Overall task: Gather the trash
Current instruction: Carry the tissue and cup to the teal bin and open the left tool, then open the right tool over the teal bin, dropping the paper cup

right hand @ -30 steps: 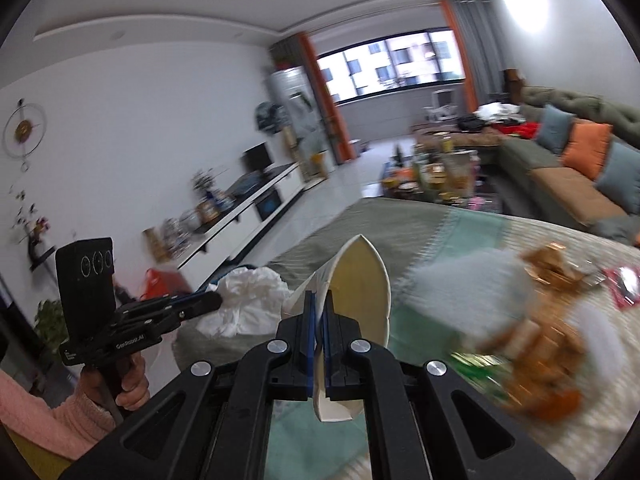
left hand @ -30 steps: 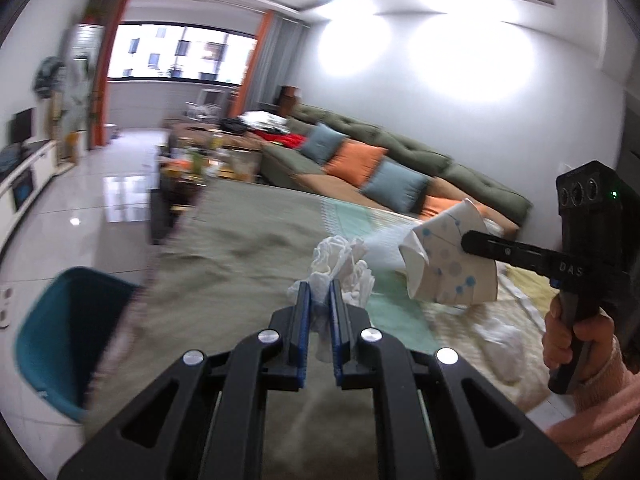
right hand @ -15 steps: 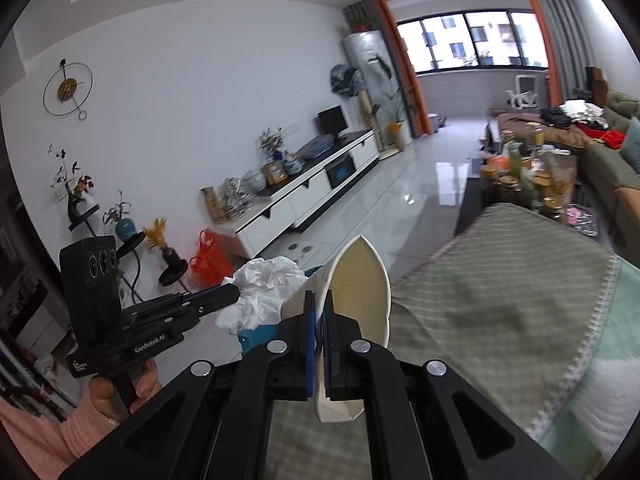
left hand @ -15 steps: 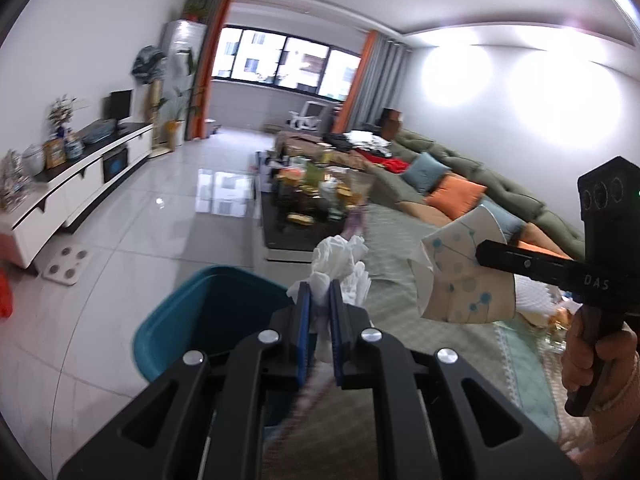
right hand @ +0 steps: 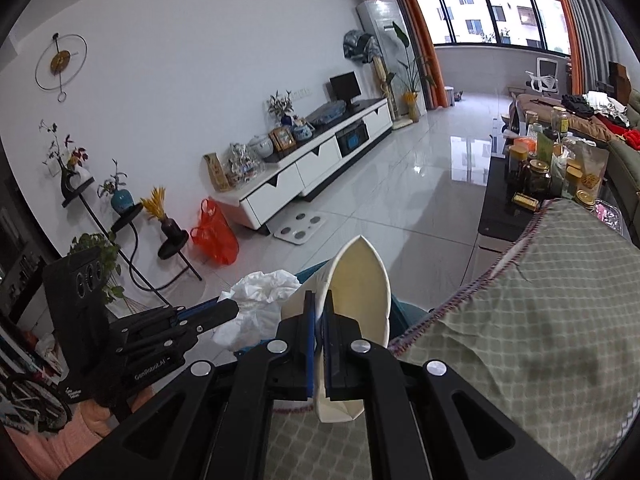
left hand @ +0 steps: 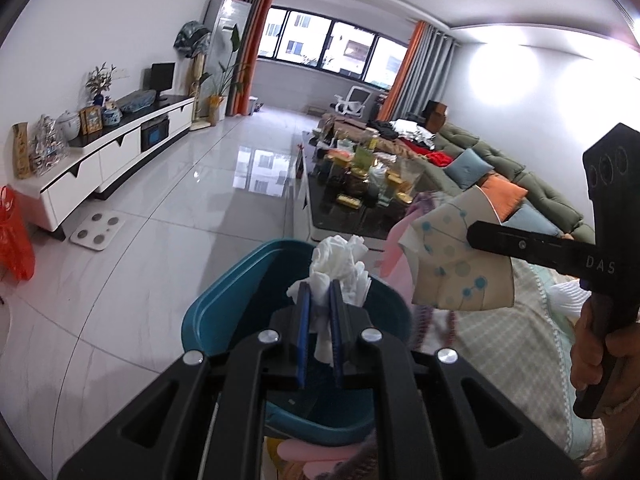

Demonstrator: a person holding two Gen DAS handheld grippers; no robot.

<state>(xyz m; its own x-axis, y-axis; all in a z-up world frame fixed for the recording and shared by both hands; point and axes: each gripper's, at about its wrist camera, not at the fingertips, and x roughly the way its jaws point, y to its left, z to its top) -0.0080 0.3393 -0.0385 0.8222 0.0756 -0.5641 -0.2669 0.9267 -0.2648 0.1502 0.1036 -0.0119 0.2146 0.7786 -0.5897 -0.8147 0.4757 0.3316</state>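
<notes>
Teal bin [left hand: 224, 312] sits below the left gripper [left hand: 320, 300], clamped on crumpled tissue [left hand: 338, 264]; the right gripper [right hand: 319, 312] pinches a flattened paper cup [right hand: 360, 280] beside a checked tablecloth [right hand: 520, 340].

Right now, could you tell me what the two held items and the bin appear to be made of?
Wad in the left gripper: thin white tissue, matte, crumpled into soft folds. Cup in the right gripper: probably paper, cream inside, dotted print outside, squashed flat with creases. Bin: likely plastic, teal, smooth moulded rim with slight sheen.
</notes>
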